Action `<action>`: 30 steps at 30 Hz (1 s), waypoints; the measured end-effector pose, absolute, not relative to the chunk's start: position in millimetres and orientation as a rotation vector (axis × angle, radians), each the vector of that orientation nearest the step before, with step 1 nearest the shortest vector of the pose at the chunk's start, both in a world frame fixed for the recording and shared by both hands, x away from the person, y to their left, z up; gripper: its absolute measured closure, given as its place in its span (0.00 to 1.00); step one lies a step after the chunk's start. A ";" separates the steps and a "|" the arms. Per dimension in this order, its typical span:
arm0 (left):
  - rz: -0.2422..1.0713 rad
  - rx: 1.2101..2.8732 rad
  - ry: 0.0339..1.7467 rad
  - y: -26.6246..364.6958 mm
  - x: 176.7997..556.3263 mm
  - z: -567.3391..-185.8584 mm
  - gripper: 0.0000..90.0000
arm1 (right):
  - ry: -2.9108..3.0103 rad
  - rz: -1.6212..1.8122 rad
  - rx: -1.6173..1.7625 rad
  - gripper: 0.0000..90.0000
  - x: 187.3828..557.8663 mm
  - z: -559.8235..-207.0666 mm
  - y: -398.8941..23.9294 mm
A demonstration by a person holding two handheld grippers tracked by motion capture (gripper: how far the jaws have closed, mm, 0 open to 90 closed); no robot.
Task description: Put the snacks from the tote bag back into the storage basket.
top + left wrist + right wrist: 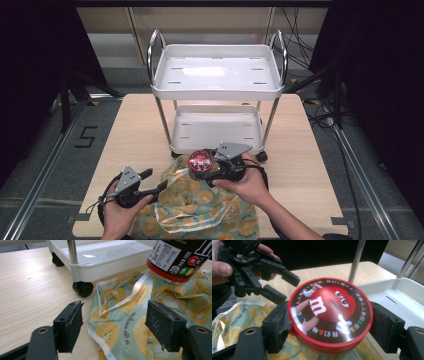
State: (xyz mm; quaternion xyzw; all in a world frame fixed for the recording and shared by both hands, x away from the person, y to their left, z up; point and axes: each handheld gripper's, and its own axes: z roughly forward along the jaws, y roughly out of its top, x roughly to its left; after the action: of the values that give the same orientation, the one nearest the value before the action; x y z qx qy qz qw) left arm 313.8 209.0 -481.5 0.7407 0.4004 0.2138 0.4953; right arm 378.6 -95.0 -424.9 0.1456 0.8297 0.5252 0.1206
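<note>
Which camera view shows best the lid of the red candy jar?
The right gripper view: the lid faces the camera, its picture clear. The high view shows it small, and the left gripper view shows the jar's labelled side.

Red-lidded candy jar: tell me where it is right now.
The candy jar is clamped in the right gripper near the table's middle, above the yellow-patterned bag, just in front of the white cart.
</note>
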 end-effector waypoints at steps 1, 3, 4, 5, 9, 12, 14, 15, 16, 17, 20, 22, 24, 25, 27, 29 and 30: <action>0.518 1.795 0.971 209.0 313.8 -481.4 0.32 | 2.421 1.535 0.425 0.29 378.8 -424.6 -94.8; 0.516 1.794 0.969 209.1 314.1 -481.6 0.32 | 2.410 1.533 0.417 0.29 379.9 -423.8 -95.1; 0.516 1.794 0.970 209.1 314.0 -481.6 0.32 | 2.427 1.532 0.424 0.29 379.8 -423.2 -95.3; 0.518 1.795 0.972 209.1 313.8 -481.5 0.32 | 2.425 1.533 0.427 0.29 380.0 -423.0 -95.3; 0.512 1.780 0.980 208.4 313.5 -481.7 0.32 | 2.410 1.538 0.435 0.29 380.3 -423.0 -94.2; 0.510 1.777 0.980 208.2 313.5 -481.9 0.32 | 2.410 1.539 0.431 0.29 380.5 -422.4 -93.6; 0.512 1.779 0.982 208.1 313.3 -481.7 0.32 | 2.412 1.536 0.426 0.29 381.0 -422.0 -93.1; 0.512 1.778 0.983 208.1 313.2 -481.7 0.32 | 2.409 1.538 0.426 0.29 381.3 -421.9 -92.7; 0.513 1.779 0.982 208.1 313.2 -481.7 0.32 | 2.407 1.538 0.424 0.29 381.6 -421.7 -92.3; 0.518 1.793 0.979 209.2 313.2 -481.4 0.32 | 2.407 1.537 0.440 0.29 381.2 -421.4 -92.3; 0.513 1.789 0.974 209.4 313.6 -481.7 0.32 | 2.401 1.541 0.420 0.29 382.5 -420.9 -91.2; 0.515 1.790 0.976 209.4 313.5 -481.7 0.32 | 2.403 1.535 0.411 0.29 382.8 -420.8 -90.7; 0.510 1.780 0.979 208.3 313.6 -482.1 0.32 | 2.406 1.537 0.421 0.29 382.6 -420.5 -90.4; 0.514 1.791 0.969 209.0 314.0 -481.9 0.32 | 2.405 1.538 0.421 0.29 382.8 -420.3 -90.3; 0.516 1.795 0.968 209.1 313.8 -481.6 0.32 | 2.420 1.526 0.422 0.29 383.1 -419.1 -90.9; 0.512 1.778 0.982 208.0 313.2 -481.7 0.32 | 2.401 1.540 0.421 0.29 383.7 -419.2 -89.4; 0.518 1.794 0.978 209.3 313.2 -481.4 0.32 | 2.404 1.537 0.417 0.29 384.0 -418.8 -89.2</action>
State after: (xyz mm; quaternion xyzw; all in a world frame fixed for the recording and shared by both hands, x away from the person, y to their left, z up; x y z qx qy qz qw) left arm 313.2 209.3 -481.4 0.7398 0.4036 0.2136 0.4942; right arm 384.0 -89.2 -418.8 0.1435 0.8267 0.5286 0.1288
